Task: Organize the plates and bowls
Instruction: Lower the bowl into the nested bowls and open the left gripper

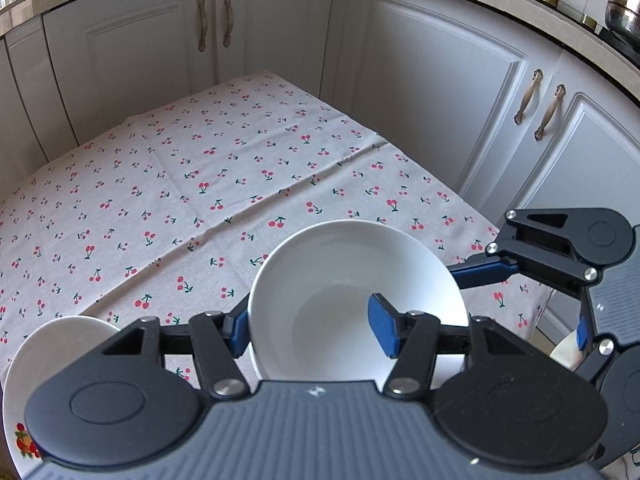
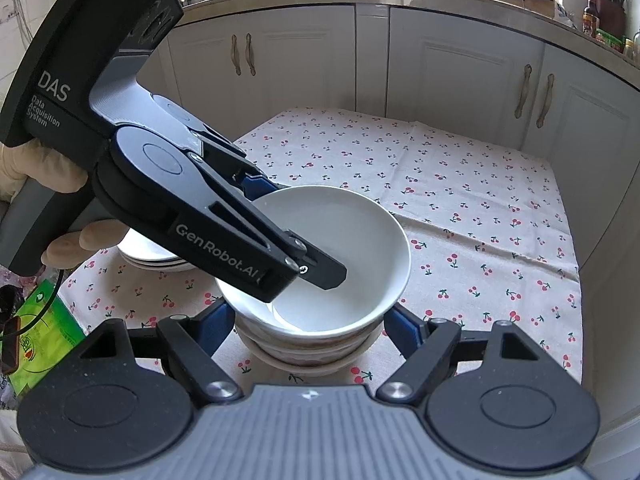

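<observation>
A white bowl [image 1: 352, 280] sits on top of a stack of bowls [image 2: 308, 344] on the cherry-print tablecloth [image 1: 200, 168]. My left gripper [image 1: 310, 326] is open and straddles the bowl's near rim. One blue pad stands outside the wall and the other hangs inside the hollow, clear of the wall. The right wrist view shows this left gripper [image 2: 290, 228] reaching down into the top bowl [image 2: 360, 248], held by a gloved hand [image 2: 60, 176]. My right gripper [image 2: 310, 312] spans the stack under that bowl's rim, its blue pads against both sides. Its far finger [image 1: 480, 272] shows beside the bowl.
A pile of plates [image 2: 152, 256] lies left of the bowls; its top plate [image 1: 60, 344] carries a fruit print. A green packet [image 2: 36, 340] lies off the cloth's left edge. White cabinets [image 1: 420, 100] close in the far and right sides. A steel pot [image 1: 624, 12] stands on the counter.
</observation>
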